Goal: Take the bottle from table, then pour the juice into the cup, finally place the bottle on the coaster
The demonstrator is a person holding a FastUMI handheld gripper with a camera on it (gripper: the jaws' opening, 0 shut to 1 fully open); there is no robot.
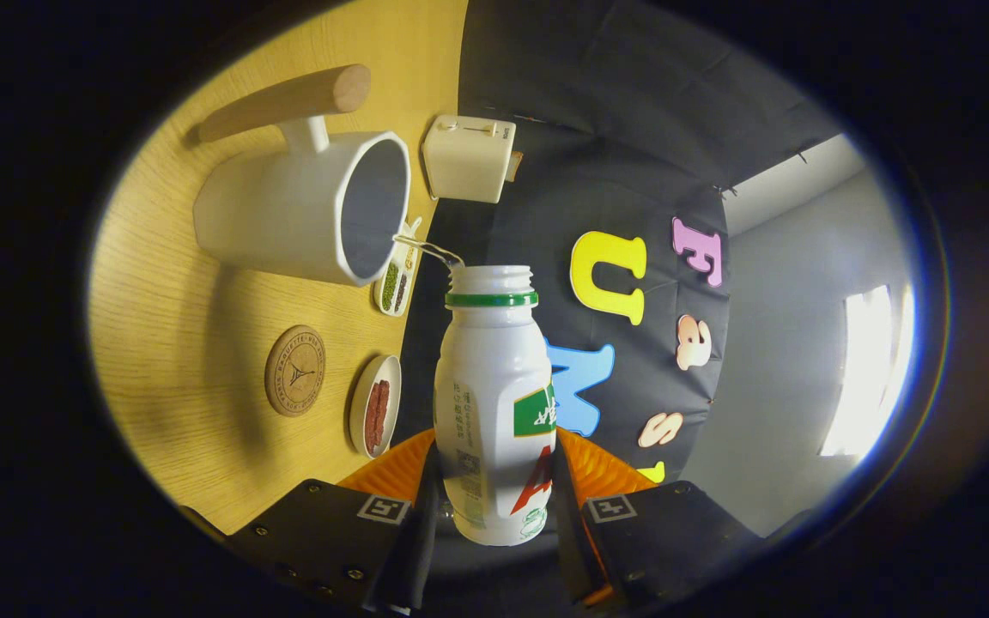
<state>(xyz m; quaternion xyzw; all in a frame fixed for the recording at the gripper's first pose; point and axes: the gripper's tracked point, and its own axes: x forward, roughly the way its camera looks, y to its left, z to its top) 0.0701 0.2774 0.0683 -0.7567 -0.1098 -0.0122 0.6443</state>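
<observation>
Grip: fingers (494, 493) clamped on the bottle (494, 403), one pressing each side of its lower body; cap off, green neck ring showing.
Bottle: rolled over toward 9 o'clock, mouth just short of the cup (310, 210) rim, well above the tabletop (168, 343).
Pour: thin clear stream (427, 249) arcing from bottle mouth toward the cup's lip at 10 o'clock.
Cup: white, wooden handle; inside looks dark, fill level not readable.
Risk, spill: stream meets the cup right at its near lip; slight drift back or less tilt likely sends liquid down the outside onto the tabletop and the small dish (396, 283) just under the rim.
Risk, slip: hold is low on a smooth body; further tilt may let it twist.
Dishes: green bits in the dish under the rim; reddish strip in the round dish (374, 416) at 8 o'clock.
Coaster (294, 371): bare, beside the round dish, awaiting the bottle.
Toaster-like box (469, 157): beyond the cup at 12 o'clock.
</observation>
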